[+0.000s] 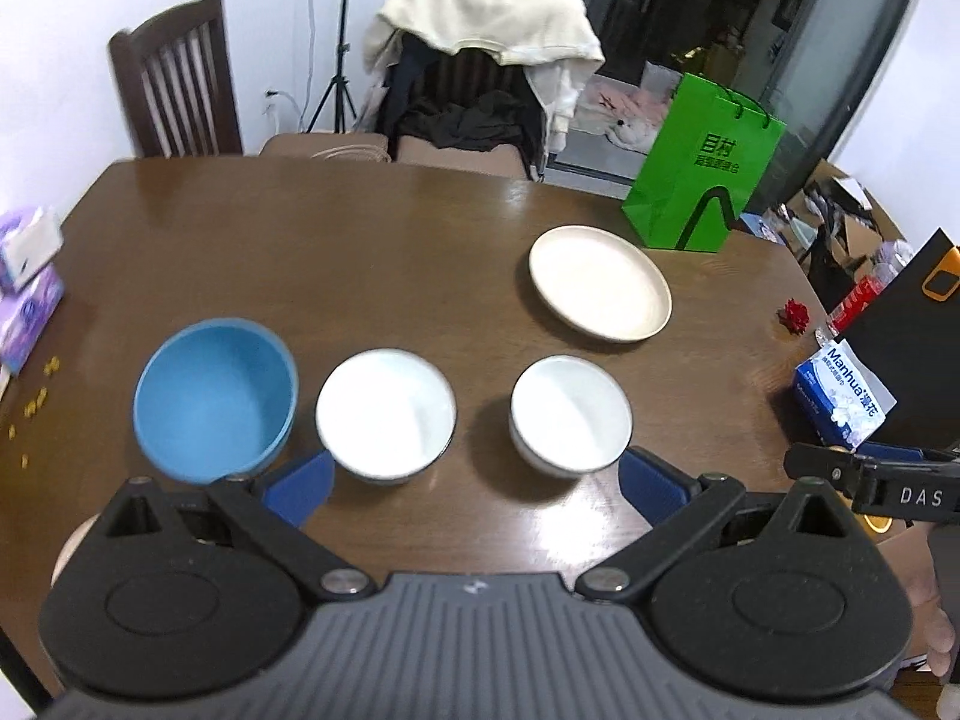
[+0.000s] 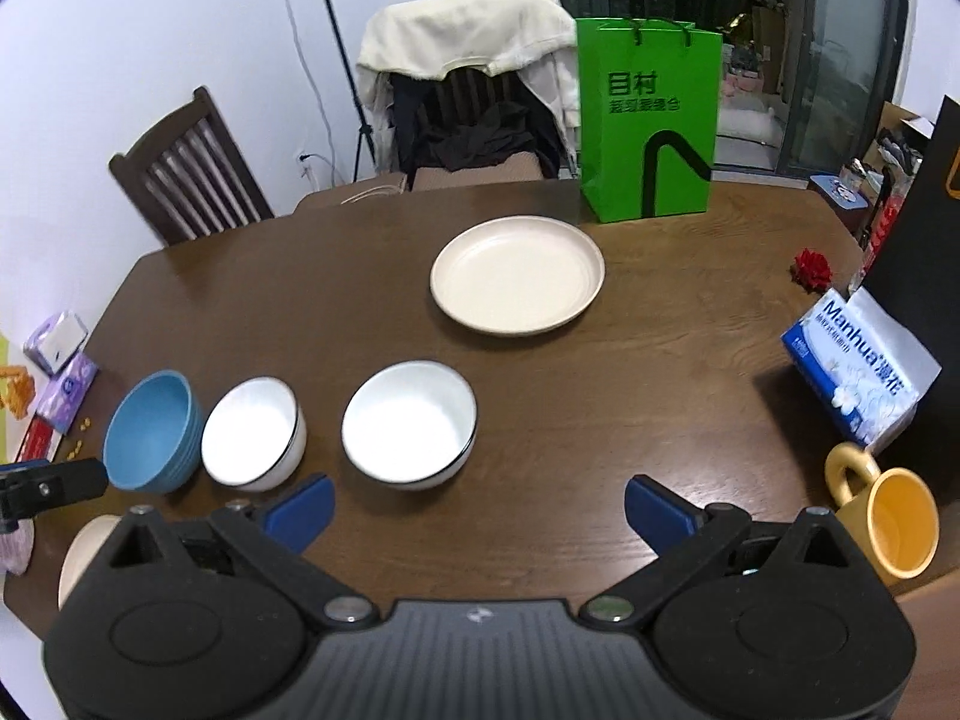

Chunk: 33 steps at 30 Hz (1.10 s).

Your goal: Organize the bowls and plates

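Right, both grippers hang above the near edge of the table (image 2: 660,360), nothing held. Left gripper (image 1: 474,483) has its jaws wide apart, right gripper (image 2: 477,507) the same, prob. ready for a first pick. Blue bowl (image 1: 213,399), white bowl (image 1: 386,414) and second white bowl (image 1: 570,414) sit in a row up front, close but apart, so nesting looks easy. Cream plate (image 2: 517,275) lies farther back, w/ another plate's edge (image 2: 84,552) at near left. Green bag (image 2: 651,120) carries Chinese text; tissue pack (image 2: 855,372) reads "Manhua". Yellow mug (image 2: 894,525) lies tipped, near right.
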### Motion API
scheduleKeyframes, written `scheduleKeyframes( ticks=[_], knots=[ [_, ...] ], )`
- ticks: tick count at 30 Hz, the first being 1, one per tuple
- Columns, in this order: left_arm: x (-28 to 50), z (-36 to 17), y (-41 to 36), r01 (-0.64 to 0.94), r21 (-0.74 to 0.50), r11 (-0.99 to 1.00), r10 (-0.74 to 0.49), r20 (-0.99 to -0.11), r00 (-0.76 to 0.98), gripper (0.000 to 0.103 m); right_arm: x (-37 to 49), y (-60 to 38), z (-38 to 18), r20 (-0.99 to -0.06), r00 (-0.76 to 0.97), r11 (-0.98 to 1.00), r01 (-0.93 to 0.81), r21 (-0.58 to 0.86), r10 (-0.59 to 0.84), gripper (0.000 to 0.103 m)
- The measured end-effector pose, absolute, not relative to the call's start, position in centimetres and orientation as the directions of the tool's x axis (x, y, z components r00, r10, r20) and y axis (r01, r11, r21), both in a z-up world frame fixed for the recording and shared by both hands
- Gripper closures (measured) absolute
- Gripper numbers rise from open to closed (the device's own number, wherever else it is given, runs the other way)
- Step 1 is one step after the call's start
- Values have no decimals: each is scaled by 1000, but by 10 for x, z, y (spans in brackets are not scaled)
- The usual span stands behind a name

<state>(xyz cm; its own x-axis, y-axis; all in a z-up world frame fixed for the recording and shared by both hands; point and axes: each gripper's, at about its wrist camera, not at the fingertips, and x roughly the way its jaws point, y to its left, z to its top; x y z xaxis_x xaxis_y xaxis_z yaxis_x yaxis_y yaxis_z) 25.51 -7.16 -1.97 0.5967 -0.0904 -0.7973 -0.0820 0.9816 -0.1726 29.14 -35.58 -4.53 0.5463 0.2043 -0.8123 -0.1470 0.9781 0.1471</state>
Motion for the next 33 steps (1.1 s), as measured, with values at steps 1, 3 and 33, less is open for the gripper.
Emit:
scheduleKeyframes(
  ticks=[1, 3, 33],
  knots=[
    [262, -17, -76, -70, -167, 983, -93, -797, 597, 0, 294, -359, -43, -814, 545, 979, -140, 150, 203, 0],
    [276, -12, -86, -51, -158, 986, -97, -797, 596, 0, 303, -366, -40, -818, 538, 979, -127, 162, 205, 0],
    [496, -40, -139, 58, -49, 997, -73, -822, 565, 0, 492, -407, -59, -860, 494, 981, 60, 183, 130, 0]
  ],
)
